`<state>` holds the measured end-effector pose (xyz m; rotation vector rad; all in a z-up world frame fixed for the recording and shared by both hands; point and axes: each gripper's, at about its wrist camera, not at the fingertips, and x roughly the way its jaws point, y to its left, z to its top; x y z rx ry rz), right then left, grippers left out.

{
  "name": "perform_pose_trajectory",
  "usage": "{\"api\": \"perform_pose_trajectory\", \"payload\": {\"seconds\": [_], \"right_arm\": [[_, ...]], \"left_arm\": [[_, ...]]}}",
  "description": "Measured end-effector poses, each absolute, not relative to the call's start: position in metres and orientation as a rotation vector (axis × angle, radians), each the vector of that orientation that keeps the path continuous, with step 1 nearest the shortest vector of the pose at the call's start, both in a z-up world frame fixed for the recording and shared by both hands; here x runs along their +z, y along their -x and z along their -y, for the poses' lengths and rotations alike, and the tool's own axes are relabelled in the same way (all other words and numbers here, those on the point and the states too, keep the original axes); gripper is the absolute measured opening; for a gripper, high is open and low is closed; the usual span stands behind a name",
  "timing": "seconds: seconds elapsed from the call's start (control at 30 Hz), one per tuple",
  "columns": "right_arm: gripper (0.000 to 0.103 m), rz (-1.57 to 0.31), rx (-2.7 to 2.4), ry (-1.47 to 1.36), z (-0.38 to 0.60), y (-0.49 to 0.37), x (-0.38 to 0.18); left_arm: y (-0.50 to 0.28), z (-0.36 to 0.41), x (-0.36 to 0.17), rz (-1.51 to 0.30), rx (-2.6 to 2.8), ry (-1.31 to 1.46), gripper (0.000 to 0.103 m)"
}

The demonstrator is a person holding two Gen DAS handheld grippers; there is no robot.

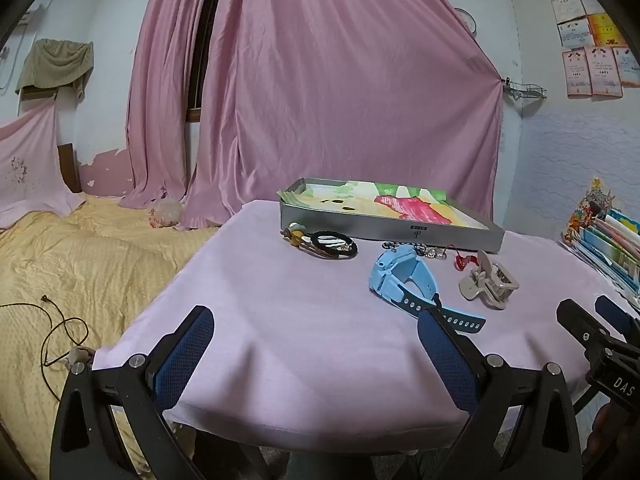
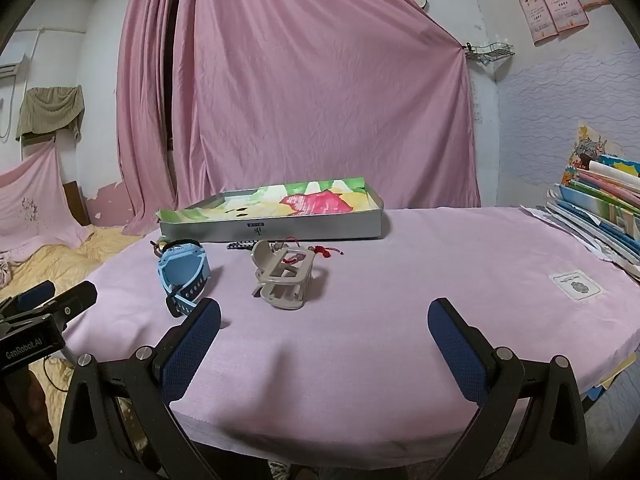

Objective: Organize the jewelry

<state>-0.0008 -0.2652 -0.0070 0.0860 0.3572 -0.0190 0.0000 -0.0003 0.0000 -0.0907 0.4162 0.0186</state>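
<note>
Both grippers hang over near edge of the table [image 2: 400, 280], jaws wide apart, nothing between them. Left gripper [image 1: 316, 344] pads [image 1: 184, 356] blue mesh; right gripper [image 2: 326, 340] same type. In left view the right tool shows at far right, "DAS" readable on its body, rest cut off. In right view the left tool shows at left edge w/ "GenRobot.AI" label.

Table covered w/ pink cloth. Jewelry sits mid-table, just near side of a grey tray [image 1: 400, 232]: blue watch [image 1: 400, 276] on its side, strap running toward left gripper's right finger; beige hair claw [image 1: 490, 284] just right of watch; black hair ties [image 1: 332, 244] w/ some beads to the left, near tray's left corner; red cord piece [image 1: 464, 260] and a clear-bead chain [image 1: 416, 249] btwn watch and tray, too small to make out well. Tray lined w/ colourful paper; small dark mark on its front wall, unreadable.

White label patch [image 2: 576, 286] on cloth at right, text illegible. Book stack [image 2: 600, 200] at far right, partly cut off. Pink certificates [image 1: 592, 68] on wall, print too small to read. Pink curtain [image 1: 320, 80] behind.
</note>
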Motion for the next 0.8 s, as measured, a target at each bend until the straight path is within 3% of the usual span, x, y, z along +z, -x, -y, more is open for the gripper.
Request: {"api": "perform_pose_trajectory", "payload": {"seconds": [0.8], "right_arm": [[0.102, -0.352, -0.02, -0.082, 0.2645, 0.0032, -0.0069]], "left_arm": [[-0.0003, 0.0007, -0.0003, -0.413, 0.015, 0.094, 0.102]]}}
